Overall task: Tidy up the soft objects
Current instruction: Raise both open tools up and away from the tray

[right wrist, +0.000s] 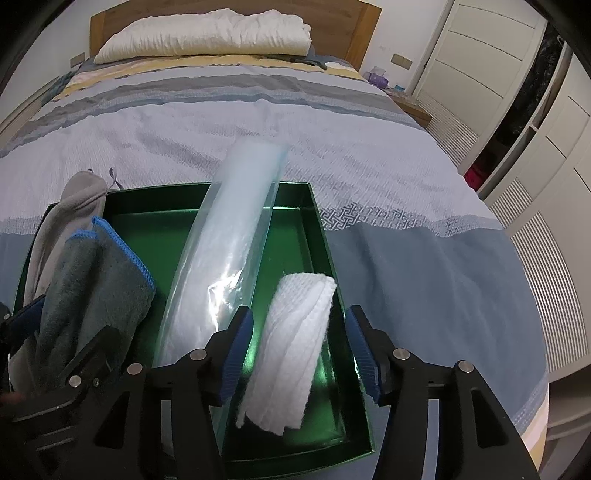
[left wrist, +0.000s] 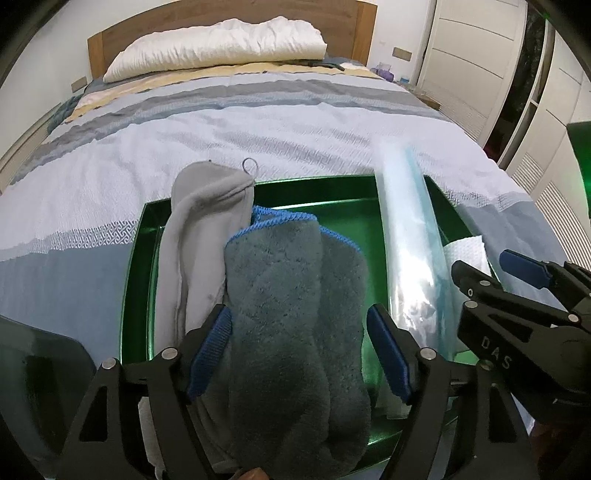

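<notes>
A green tray (left wrist: pixel 325 192) lies on the bed. In it stand a rolled light grey fleece cloth (left wrist: pixel 199 229), a dark grey towel (left wrist: pixel 288 295) with blue trim, a long clear plastic bag (left wrist: pixel 410 240) and a folded white cloth (right wrist: pixel 299 332). My left gripper (left wrist: pixel 299 354) is open around the dark towel; its left pad lies against the pile and a gap shows at the right pad. My right gripper (right wrist: pixel 300 354) is open astride the white cloth, both pads apart from it. Each gripper shows in the other's view: right gripper (left wrist: pixel 495 273), left gripper (right wrist: pixel 59 332).
The tray (right wrist: pixel 321 221) sits on a striped blue and white bedspread (right wrist: pixel 406 177). A white pillow (left wrist: pixel 218 48) lies by the wooden headboard (left wrist: pixel 229 22) far back. White wardrobe doors (right wrist: pixel 546 166) and a nightstand (right wrist: pixel 413 107) stand to the right of the bed.
</notes>
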A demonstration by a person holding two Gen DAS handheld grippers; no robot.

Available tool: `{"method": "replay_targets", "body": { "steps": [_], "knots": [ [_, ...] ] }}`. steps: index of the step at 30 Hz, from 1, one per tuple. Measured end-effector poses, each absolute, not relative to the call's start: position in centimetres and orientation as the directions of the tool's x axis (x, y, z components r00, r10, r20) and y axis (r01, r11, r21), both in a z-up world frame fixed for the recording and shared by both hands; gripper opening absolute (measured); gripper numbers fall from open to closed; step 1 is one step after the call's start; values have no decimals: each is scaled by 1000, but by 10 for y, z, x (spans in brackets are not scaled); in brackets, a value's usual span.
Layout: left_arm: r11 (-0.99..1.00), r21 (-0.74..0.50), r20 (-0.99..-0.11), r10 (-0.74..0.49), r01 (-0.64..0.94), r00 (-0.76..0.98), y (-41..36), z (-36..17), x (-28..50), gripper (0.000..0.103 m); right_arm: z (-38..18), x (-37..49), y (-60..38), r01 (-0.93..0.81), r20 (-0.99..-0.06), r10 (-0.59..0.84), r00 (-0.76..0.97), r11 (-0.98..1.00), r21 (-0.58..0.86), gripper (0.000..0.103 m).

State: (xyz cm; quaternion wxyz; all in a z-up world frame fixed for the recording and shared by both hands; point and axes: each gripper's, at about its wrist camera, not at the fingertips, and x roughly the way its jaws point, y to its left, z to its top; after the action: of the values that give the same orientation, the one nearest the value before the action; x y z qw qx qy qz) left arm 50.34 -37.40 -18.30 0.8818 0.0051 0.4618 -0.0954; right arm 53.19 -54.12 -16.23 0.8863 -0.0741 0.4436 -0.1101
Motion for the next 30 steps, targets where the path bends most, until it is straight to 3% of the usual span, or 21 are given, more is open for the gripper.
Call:
{"method": "replay_targets", "body": {
  "steps": [30],
  "knots": [
    [982,-98,-795,-173,159,581,-357,-159,484,70,-119,507,-528,163,-731,-293,616,956,-245,65]
  ]
}}
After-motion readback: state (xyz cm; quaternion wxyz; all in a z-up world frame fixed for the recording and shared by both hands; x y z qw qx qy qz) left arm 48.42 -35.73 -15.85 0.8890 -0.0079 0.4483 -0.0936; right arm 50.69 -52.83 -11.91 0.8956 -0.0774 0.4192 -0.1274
